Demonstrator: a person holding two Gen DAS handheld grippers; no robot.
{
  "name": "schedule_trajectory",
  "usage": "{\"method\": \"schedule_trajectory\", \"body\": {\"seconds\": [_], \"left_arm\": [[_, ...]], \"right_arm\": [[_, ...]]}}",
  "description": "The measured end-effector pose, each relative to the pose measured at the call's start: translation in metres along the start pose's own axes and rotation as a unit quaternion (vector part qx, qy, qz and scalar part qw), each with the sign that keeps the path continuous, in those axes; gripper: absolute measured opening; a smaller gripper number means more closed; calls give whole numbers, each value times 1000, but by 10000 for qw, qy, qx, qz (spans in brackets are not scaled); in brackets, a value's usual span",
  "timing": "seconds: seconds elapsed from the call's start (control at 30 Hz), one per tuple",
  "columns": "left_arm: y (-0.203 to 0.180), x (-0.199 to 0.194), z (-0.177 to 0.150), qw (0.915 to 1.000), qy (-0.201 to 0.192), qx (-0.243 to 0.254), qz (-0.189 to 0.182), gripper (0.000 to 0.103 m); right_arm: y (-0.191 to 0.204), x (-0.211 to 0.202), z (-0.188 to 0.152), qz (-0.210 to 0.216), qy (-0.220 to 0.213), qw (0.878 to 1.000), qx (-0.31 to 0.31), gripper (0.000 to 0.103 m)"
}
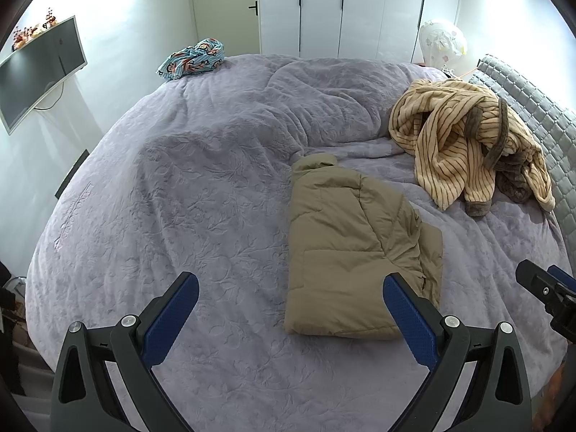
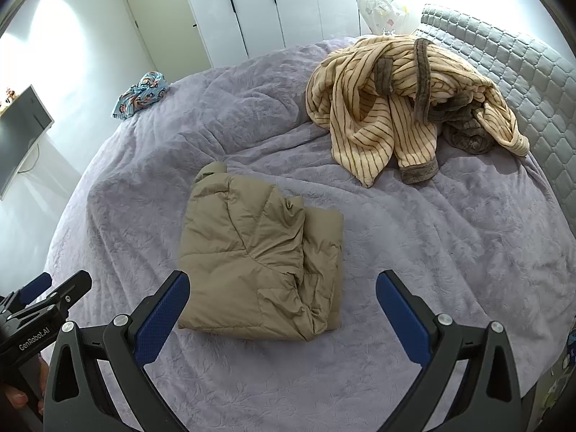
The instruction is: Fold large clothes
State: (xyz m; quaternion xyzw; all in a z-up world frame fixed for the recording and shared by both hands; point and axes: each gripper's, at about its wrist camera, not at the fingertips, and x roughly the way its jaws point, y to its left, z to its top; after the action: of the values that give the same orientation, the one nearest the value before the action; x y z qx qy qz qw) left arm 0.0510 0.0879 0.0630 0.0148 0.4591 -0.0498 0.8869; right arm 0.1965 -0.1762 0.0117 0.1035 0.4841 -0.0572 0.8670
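The left tongs stand wide apart above the lavender embossed plush bedspread, gripping nothing, their blue-padded fingers clear of the cloth; the right tongs are likewise spread and empty, hovering over the near end of the olive-tan quilted puffer jacket. That jacket lies folded into a compact oblong near the middle of the bed, its collar end pointing away, and its inner layers are tucked out of sight. In the left wrist view only part of the right tongs shows at the right edge, cut off by the frame. Beyond the jacket and well apart from it, a cream fleece robe with brown stripes and grey trim sits crumpled by the grey quilted headboard; its shape cannot be made out. A small blue patterned cloth bundle rests at the far edge. Bare bedspread lies open all around the jacket.
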Motion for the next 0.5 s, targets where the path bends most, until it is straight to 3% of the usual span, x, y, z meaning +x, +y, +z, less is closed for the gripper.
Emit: {"method": "schedule_trajectory", "body": {"seconds": [0.5], "left_arm": [[0, 1, 1, 10000, -4, 11, 9, 102]], "right_arm": [[1, 4, -1, 15, 21, 10000, -44, 103]]}}
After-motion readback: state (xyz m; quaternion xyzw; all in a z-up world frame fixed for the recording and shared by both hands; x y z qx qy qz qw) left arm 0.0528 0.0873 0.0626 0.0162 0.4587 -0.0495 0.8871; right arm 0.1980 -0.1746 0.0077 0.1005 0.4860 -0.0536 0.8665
